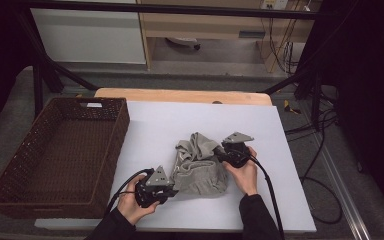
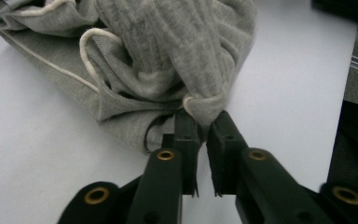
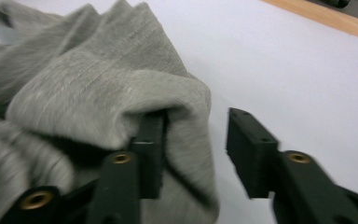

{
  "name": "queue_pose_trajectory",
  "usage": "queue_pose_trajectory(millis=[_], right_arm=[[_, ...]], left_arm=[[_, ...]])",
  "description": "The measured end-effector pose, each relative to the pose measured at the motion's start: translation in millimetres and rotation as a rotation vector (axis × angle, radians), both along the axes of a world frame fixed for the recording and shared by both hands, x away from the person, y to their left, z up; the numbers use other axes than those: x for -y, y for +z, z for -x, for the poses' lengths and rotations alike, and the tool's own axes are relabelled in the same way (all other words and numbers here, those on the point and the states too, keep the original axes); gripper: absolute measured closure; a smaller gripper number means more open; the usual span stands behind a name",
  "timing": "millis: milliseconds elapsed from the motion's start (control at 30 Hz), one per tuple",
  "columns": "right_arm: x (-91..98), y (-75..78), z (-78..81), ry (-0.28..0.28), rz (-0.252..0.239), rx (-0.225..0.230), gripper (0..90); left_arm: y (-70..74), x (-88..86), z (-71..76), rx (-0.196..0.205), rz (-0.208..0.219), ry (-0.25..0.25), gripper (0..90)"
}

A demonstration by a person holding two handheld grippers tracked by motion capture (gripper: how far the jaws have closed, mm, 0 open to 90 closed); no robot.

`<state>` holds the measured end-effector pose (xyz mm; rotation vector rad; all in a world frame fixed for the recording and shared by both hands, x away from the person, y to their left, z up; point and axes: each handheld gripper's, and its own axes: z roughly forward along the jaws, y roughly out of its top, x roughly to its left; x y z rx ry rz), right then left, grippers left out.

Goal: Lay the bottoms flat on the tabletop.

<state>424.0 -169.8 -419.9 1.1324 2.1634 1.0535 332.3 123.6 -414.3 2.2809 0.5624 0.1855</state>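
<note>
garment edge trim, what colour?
White piping along the edge of the grey garment; clearest in the left gripper view.

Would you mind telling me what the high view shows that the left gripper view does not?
High view alone: the brown wicker basket at the table's left, both hands, and the right claw at the grey garment's far side. Left gripper view alone: the left claw pinching a bunched fold, and the garment's white piping. Both share the garment on the white table.
</note>
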Motion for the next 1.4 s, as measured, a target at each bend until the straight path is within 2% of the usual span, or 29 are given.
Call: queue_pose_trajectory(millis=[33, 67, 100, 133, 167, 200, 233, 267, 333, 400, 467, 600, 700, 767, 833, 867, 900, 967, 1033, 1067, 1133, 1233, 1333, 1400], right_arm=[[0.0, 0.0, 0.0, 0.0, 0.0, 0.0, 51.3], [4.5, 2.9, 6.5, 0.006, -0.003, 0.007, 48.3], [11.9, 8.2, 20.7, 0.021, -0.027, 0.002, 42.8], [11.9, 8.2, 20.7, 0.021, -0.027, 0.002, 42.8], [15.1, 10.3, 27.7, 0.025, -0.027, 0.002, 39.8], [19.9, 12.7, 40.8, 0.04, -0.039, -0.007, 37.4], [19.9, 12.7, 40.8, 0.04, -0.039, -0.007, 37.4], [21.8, 13.0, 46.9, 0.048, -0.055, -0.008, 36.5], [23.0, 10.2, 62.8, 0.073, -0.082, -0.032, 34.8], [22.3, 8.4, 67.4, 0.082, -0.084, -0.036, 34.0], [19.0, 3.5, 79.2, 0.109, -0.1, -0.062, 33.0], [15.1, 3.2, 85.8, 0.126, -0.098, -0.064, 33.1], [8.0, 3.1, 92.2, 0.158, -0.107, -0.078, 37.2], [6.0, 2.6, 93.6, 0.168, -0.103, -0.082, 38.6], [-0.5, 0.6, 96.9, 0.195, -0.093, -0.098, 44.7], [-0.5, 0.6, 96.9, 0.195, -0.093, -0.098, 44.7], [-4.1, -0.9, 97.8, 0.214, -0.091, -0.111, 49.7], [-6.0, -2.0, 97.8, 0.221, -0.088, -0.118, 53.3], [-10.5, -6.1, 96.7, 0.215, -0.053, -0.126, 62.1], [-10.5, -6.1, 96.7, 0.215, -0.053, -0.126, 62.1], [-10.7, -7.7, 94.8, 0.201, -0.029, -0.114, 71.0], [-8.4, -7.9, 92.3, 0.199, -0.023, -0.111, 82.2], [-5.7, -7.0, 90.9, 0.208, -0.031, -0.12, 87.1], [-2.0, -2.5, 90.7, 0.208, -0.031, -0.109, 88.0]], left_arm=[[0.9, -1.2, -0.7, -0.009, 0.016, 0.005, 79.8], [2.4, -3.0, -1.6, -0.018, 0.029, 0.009, 76.5], [5.7, -7.2, -3.6, -0.03, 0.039, 0.019, 67.2], [5.7, -7.2, -3.6, -0.03, 0.039, 0.019, 61.6], [7.6, -9.7, -4.6, -0.025, 0.038, 0.028, 61.6], [9.2, -12.1, -6.0, -0.021, 0.036, 0.042, 50.4], [10.6, -14.6, -8.1, -0.026, 0.03, 0.054, 50.4], [11.4, -17.1, -10.1, -0.03, 0.034, 0.069, 43.3], [11.8, -21.3, -14.5, -0.033, 0.037, 0.093, 36.3], [11.7, -24.2, -18.5, -0.023, 0.038, 0.115, 33.8], [11.8, -27.0, -23.5, -0.022, 0.04, 0.133, 30.2], [9.2, -29.4, -34.2, -0.023, 0.041, 0.179, 29.6], [4.9, -23.9, -39.2, -0.043, 0.034, 0.172, 32.3], [2.8, -17.6, -40.5, -0.054, 0.038, 0.149, 34.1], [0.6, -11.0, -41.2, -0.05, 0.044, 0.125, 38.4], [-0.4, -8.1, -41.6, -0.051, 0.045, 0.118, 38.4], [-1.3, -5.7, -42.4, -0.055, 0.047, 0.11, 42.3], [-2.9, -2.6, -44.0, -0.068, 0.05, 0.092, 45.1], [-4.7, -0.6, -45.3, -0.08, 0.053, 0.075, 54.7], [-5.7, 0.7, -45.3, -0.079, 0.055, 0.071, 54.7], [-6.8, 3.2, -44.6, -0.065, 0.039, 0.078, 60.6], [-7.1, 6.2, -41.6, -0.031, 0.011, 0.088, 72.3], [-6.2, 6.2, -40.1, -0.021, 0.001, 0.08, 79.3], [-5.2, 4.8, -39.6, -0.021, 0.004, 0.078, 82.4]])
